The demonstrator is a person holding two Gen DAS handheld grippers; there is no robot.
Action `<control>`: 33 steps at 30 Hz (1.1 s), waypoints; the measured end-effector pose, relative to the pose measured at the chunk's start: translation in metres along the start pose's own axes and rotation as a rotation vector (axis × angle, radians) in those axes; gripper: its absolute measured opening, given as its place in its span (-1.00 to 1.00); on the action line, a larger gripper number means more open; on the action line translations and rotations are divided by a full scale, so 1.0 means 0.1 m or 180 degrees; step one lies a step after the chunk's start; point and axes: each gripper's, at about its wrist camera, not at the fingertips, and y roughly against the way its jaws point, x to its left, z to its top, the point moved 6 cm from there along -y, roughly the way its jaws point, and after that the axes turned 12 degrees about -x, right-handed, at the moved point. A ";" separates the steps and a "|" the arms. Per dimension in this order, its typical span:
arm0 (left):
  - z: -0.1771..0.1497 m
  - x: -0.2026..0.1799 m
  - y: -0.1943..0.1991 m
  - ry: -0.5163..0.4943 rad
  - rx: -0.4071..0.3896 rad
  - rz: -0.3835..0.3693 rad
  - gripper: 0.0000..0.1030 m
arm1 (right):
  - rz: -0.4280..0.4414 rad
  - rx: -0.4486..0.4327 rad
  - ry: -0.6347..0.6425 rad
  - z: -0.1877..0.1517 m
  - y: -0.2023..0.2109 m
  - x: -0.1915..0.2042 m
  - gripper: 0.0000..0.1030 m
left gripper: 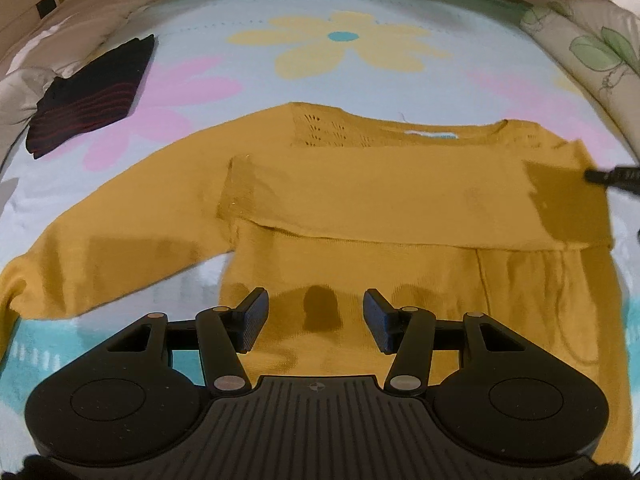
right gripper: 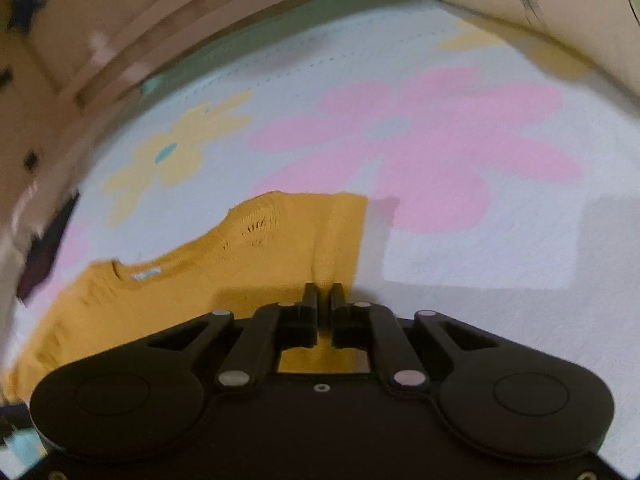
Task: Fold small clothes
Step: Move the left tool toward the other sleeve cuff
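A mustard yellow knit sweater [left gripper: 384, 200] lies flat on a flowered bed sheet [left gripper: 344, 80]. One sleeve is folded across the chest; the other sleeve [left gripper: 100, 240] stretches out to the left. My left gripper [left gripper: 316, 316] is open and empty, hovering over the sweater's lower hem. My right gripper [right gripper: 324, 300] is shut on the sweater's right edge [right gripper: 328, 264], pinching a ridge of yellow fabric. Its tip shows at the right edge of the left wrist view [left gripper: 612, 178].
A folded dark garment with red stripes [left gripper: 92, 96] lies on the sheet at the far left. Pillows with a leaf print [left gripper: 592, 44] line the right side. Beige bedding [left gripper: 60, 28] sits at the back left.
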 end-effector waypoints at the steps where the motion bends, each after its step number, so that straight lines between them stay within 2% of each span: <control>1: 0.00 -0.01 -0.01 -0.0012 0.0005 0.0004 -0.01 | -0.0103 -0.0066 0.0193 0.07 0.05 0.03 -0.81; 3: -0.01 -0.04 -0.03 -0.0036 0.0025 0.0016 -0.01 | -0.0260 -0.0133 0.0401 0.14 0.09 0.05 -0.81; 6: -0.03 -0.07 -0.05 -0.0064 0.0040 0.0014 -0.01 | -0.0430 -0.0085 0.0649 0.07 0.02 0.06 -0.81; 8: -0.04 -0.07 -0.04 -0.0082 0.0032 0.0009 -0.01 | -0.0468 0.0078 0.0658 -0.06 -0.07 0.03 -0.75; 9: -0.05 -0.06 -0.04 -0.0090 0.0027 0.0013 -0.01 | -0.0503 0.0121 0.0634 -0.10 -0.10 -0.01 -0.65; 10: -0.06 -0.04 -0.04 -0.0090 0.0023 0.0024 -0.01 | -0.0506 0.0052 0.0598 -0.10 -0.08 -0.04 -0.63; 11: -0.06 -0.02 -0.04 -0.0080 0.0024 0.0039 -0.01 | -0.0529 0.0058 0.0576 -0.08 -0.07 -0.07 -0.49; 12: -0.07 0.00 -0.05 -0.0064 0.0031 0.0055 -0.01 | -0.0552 0.0053 0.0542 -0.05 -0.04 -0.10 -0.24; 14: -0.07 0.04 -0.07 -0.0015 0.0058 0.0079 -0.01 | -0.0522 -0.0121 0.0377 0.06 0.05 -0.15 -0.10; 16: -0.08 0.09 -0.10 0.0070 0.0107 0.0091 -0.01 | -0.0401 -0.0247 0.0161 0.17 0.12 -0.19 -0.06; 17: -0.09 0.11 -0.11 0.0130 0.0143 0.0090 -0.01 | -0.0327 -0.0292 0.0101 0.19 0.15 -0.19 0.11; 18: -0.10 0.14 -0.12 0.0178 0.0170 0.0082 -0.01 | -0.0242 -0.0307 0.0083 0.20 0.16 -0.17 0.36; 20: -0.14 0.19 -0.15 0.0318 0.0227 0.0039 -0.01 | -0.0153 -0.0232 0.0173 0.16 0.12 -0.10 0.59; 23: -0.22 0.29 -0.20 0.0589 0.0289 -0.0092 -0.01 | -0.0155 -0.0041 0.0428 0.03 -0.01 0.00 0.59; 25: -0.27 0.34 -0.22 0.0707 0.0301 -0.0166 -0.01 | -0.0199 0.0092 0.0604 -0.06 -0.08 0.03 0.66; 27: -0.30 0.36 -0.23 0.0668 0.0260 -0.0221 0.00 | -0.0283 0.0176 0.0745 -0.13 -0.11 0.02 0.87; 28: -0.31 0.35 -0.23 0.0613 0.0252 -0.0240 0.00 | -0.0345 0.0231 0.0826 -0.17 -0.13 0.01 0.90; 29: -0.31 0.34 -0.23 0.0554 0.0250 -0.0250 0.02 | -0.0405 0.0269 0.0887 -0.20 -0.14 -0.02 1.00; 30: -0.31 0.32 -0.23 0.0503 0.0249 -0.0258 0.04 | -0.0433 0.0266 0.0907 -0.22 -0.14 -0.05 0.99; 32: -0.33 0.27 -0.24 0.0382 0.0251 -0.0305 0.36 | -0.0432 0.0279 0.0748 -0.25 -0.10 -0.11 0.99; 33: -0.33 0.24 -0.24 0.0342 0.0250 -0.0341 0.43 | -0.0463 0.0313 0.0654 -0.23 -0.09 -0.15 0.99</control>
